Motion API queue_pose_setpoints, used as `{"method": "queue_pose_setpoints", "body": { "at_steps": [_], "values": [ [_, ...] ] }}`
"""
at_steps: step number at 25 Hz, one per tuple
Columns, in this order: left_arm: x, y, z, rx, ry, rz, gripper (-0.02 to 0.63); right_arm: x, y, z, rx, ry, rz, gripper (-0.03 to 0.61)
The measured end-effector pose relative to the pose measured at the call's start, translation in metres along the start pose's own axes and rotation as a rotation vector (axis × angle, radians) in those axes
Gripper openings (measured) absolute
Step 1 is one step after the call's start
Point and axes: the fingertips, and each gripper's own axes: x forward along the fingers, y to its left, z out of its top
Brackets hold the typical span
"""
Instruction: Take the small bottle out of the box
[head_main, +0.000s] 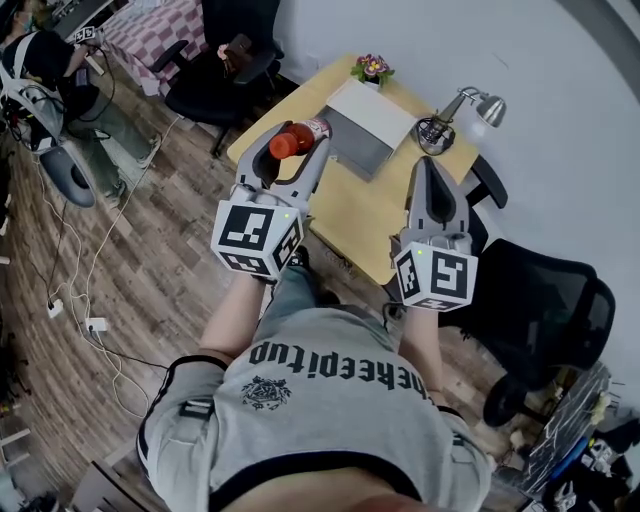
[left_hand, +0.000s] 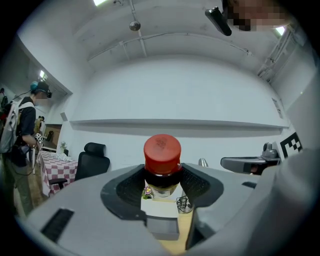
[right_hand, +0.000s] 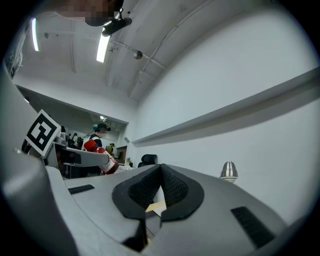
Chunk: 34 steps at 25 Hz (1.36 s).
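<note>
My left gripper (head_main: 290, 152) has its jaws clamped on the small bottle (head_main: 300, 137), upright with its red cap on top, over the left end of the wooden surface (head_main: 365, 215), outside the box (head_main: 365, 125). My right gripper (head_main: 428, 172) has its jaws pressed together, empty. Past the box, a flower pot (head_main: 372, 68) and desk lamp (head_main: 478, 104) stand near the white wall (head_main: 450, 40). A black chair (head_main: 215, 70) stands on the wood floor (head_main: 150, 250).

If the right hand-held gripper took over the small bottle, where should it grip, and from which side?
Probably the small bottle's labelled body, from the right: the left hand-held gripper pinches it just under the red cap, leaving only that body free.
</note>
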Motion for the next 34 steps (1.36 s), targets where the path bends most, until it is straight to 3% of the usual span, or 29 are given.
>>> {"method": "queue_pose_setpoints", "body": {
  "at_steps": [19, 34],
  "values": [
    [-0.024, -0.018, 0.015, -0.004, -0.083, -0.003, 0.224, -0.035, -0.009, 0.004, 0.007, -0.021, -0.052, 0.002],
    [-0.038, -0.022, 0.016, -0.006, -0.094, 0.011, 0.225, -0.046, -0.003, 0.004, 0.012, -0.019, -0.036, 0.002]
  ]
}}
